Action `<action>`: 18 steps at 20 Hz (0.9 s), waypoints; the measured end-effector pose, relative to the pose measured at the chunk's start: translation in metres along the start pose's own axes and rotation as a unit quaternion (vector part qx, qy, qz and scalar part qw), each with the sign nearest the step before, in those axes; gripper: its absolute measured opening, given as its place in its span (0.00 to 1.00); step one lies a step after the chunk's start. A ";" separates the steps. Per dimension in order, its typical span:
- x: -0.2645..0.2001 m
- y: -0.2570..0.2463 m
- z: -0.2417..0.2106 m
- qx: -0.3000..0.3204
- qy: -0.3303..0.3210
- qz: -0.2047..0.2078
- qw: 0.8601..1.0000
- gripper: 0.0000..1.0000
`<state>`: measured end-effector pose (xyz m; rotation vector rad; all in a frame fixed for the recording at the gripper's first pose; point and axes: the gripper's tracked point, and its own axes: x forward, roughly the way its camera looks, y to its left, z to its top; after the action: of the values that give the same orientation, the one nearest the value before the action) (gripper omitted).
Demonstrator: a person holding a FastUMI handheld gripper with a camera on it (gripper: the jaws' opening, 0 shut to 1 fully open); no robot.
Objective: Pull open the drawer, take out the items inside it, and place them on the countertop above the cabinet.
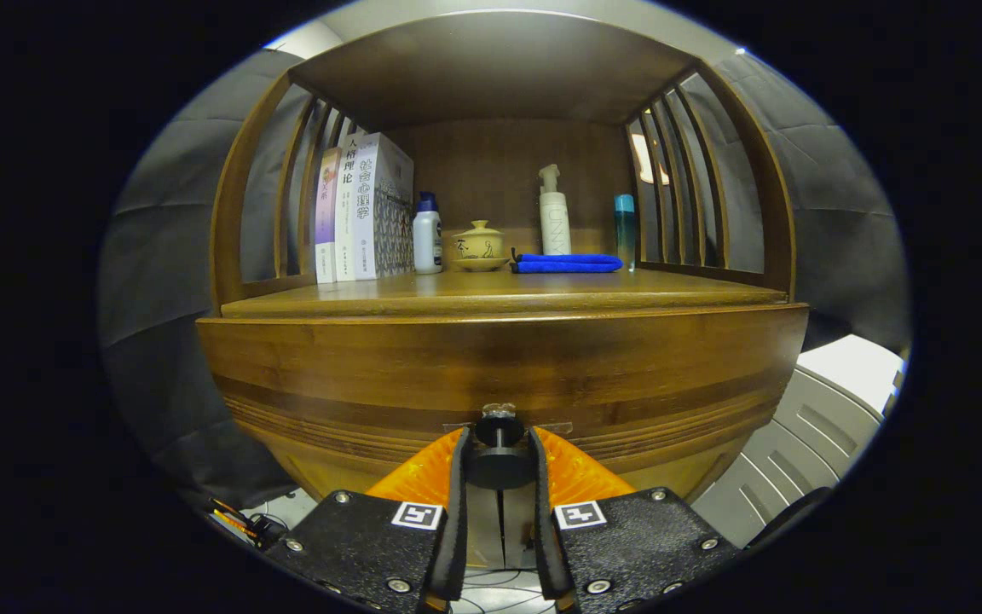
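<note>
Gripper (499, 448) fingers narrowed onto the drawer knob (499, 465) at 6 o'clock on the drawer front (499, 367), below the countertop (499, 294) — small, rigid, likely slick knob; wooden drawer probably heavy, so grip behind the knob's cap — pull straight.

- The wooden worktop (491, 294) tops the cabinet, with slatted sides and a roof above it.
- Three books (363, 209) stand upright at its left rear.
- A white bottle with a blue cap (427, 234) stands just beside the books.
- A yellow lidded bowl on a saucer (479, 246) sits near the middle.
- A folded blue cloth (566, 263) lies flat beside the bowl.
- A white pump bottle (553, 213) stands behind the cloth.
- A slim blue-green bottle (624, 228) stands at the cloth's far end.
</note>
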<state>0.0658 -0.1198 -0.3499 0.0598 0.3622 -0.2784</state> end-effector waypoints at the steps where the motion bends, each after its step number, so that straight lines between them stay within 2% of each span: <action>1: -0.007 0.000 -0.001 0.001 0.002 -0.001 1.000 0.34; 12: -0.096 0.000 -0.021 0.011 0.017 0.007 1.000 0.34; 18: -0.127 0.006 -0.030 0.014 0.036 0.012 0.999 0.34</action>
<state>-0.0563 -0.0778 -0.3327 0.1016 0.4286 -0.2578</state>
